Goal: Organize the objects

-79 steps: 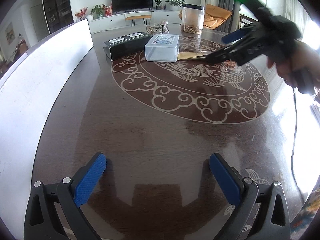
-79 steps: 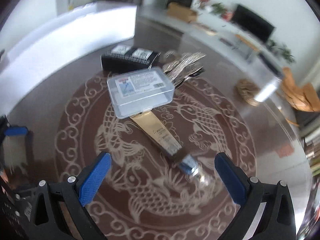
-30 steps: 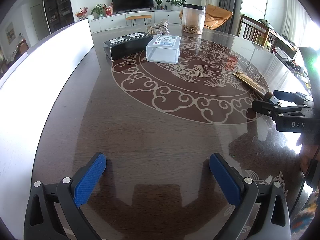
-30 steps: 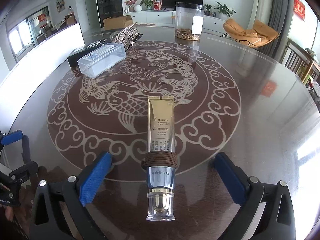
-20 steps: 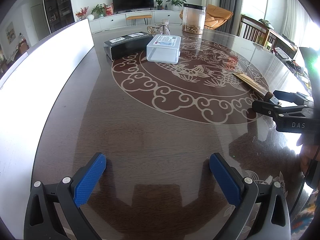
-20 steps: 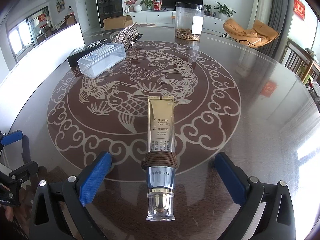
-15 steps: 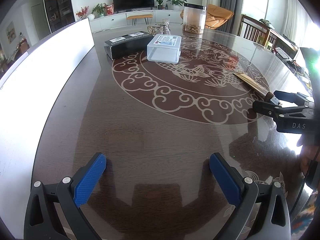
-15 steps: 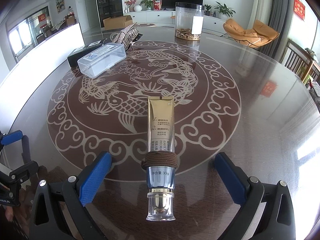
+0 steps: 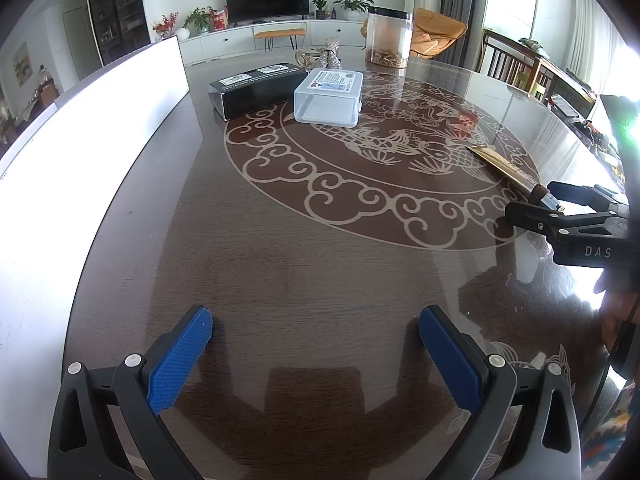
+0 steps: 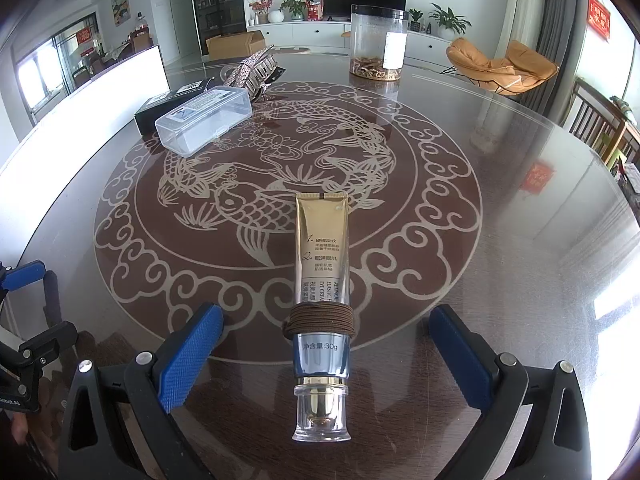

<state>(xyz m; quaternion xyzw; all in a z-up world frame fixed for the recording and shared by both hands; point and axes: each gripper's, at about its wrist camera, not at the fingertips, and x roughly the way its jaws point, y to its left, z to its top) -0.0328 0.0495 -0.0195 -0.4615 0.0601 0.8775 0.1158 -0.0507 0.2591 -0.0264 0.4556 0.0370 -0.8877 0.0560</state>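
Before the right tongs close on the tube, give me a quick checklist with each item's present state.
1. Right tongs open: ok, both pads stand apart.
2. Tube centred between the pads: ok, it lies along the midline, cap end nearest the camera.
3. Pads clear of the tube: ok, a gap shows on each side.
4. Brown band on the tube: ok, wrapped around it above the silver part.
5. Left tongs out of the way: ok, open over bare table, holding nothing.
6. Clear box and jar away from the tube: ok, both far across the table.
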